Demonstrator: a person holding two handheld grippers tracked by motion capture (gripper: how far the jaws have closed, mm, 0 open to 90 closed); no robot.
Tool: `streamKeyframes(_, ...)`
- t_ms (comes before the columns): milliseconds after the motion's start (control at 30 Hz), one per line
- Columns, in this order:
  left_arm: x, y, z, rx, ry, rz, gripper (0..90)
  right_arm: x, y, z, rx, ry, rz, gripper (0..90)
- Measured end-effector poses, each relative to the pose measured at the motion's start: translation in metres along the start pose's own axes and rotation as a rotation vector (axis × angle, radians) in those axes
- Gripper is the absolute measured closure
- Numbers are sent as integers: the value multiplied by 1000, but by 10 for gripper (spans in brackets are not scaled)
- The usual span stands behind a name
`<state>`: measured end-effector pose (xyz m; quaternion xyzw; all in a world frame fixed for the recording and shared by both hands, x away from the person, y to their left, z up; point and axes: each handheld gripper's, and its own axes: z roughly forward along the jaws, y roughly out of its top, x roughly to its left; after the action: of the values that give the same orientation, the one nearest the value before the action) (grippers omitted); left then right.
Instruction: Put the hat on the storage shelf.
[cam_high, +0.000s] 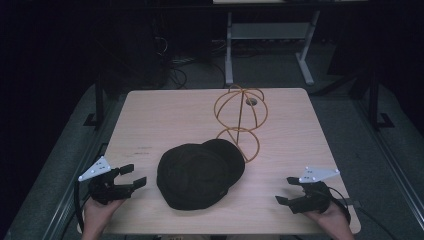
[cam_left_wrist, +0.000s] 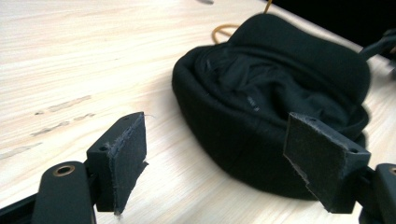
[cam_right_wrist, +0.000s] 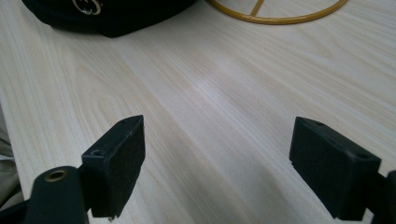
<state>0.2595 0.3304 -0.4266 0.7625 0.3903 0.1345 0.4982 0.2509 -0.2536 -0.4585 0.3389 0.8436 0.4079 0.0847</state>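
1. High view first: a black cap (cam_high: 199, 174) lies upside down at the table's (cam_high: 150, 120) middle front, brim toward one o'clock, touching the base ring of a gold wire stand (cam_high: 241, 120).
2. Left gripper (cam_high: 131, 176) sits at the cap's nine o'clock, jaws spread wide, nothing between them.
3. Right gripper (cam_high: 286, 190) waits at four o'clock of the cap, jaws just as wide, holding nothing.
4. Left gripper view: cap (cam_left_wrist: 275, 107) dead ahead, at twelve to one o'clock, open side up.
5. Left looks nearer, I reckon; the cap's long axis runs seven to one o'clock, so its rear rim faces that gripper.
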Motion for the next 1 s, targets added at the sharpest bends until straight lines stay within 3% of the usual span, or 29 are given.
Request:
streamKeyframes(133,1,0,1,13,5,7,200,1,4,0,0,4,-6,157)
streamKeyframes(200,1,0,0,12,9,12,200,3,8,-1,-16,-28,-4,142)
streamKeyframes(533,2,1,-1,0,3,-3,200,17,28,-3,-21,22,-39,144)
streamKeyframes(567,2,1,0,2,3,6,200,21,34,-1,-14,31,-70,145)
streamKeyframes(700,0,2,2,8,1,14,200,30,44,2,-9,55,-95,144)
streamKeyframes(867,-1,4,3,-1,-18,0,201,50,67,9,15,93,-184,151)
streamKeyframes(1000,0,4,2,1,-10,2,201,57,78,12,16,113,-211,175)
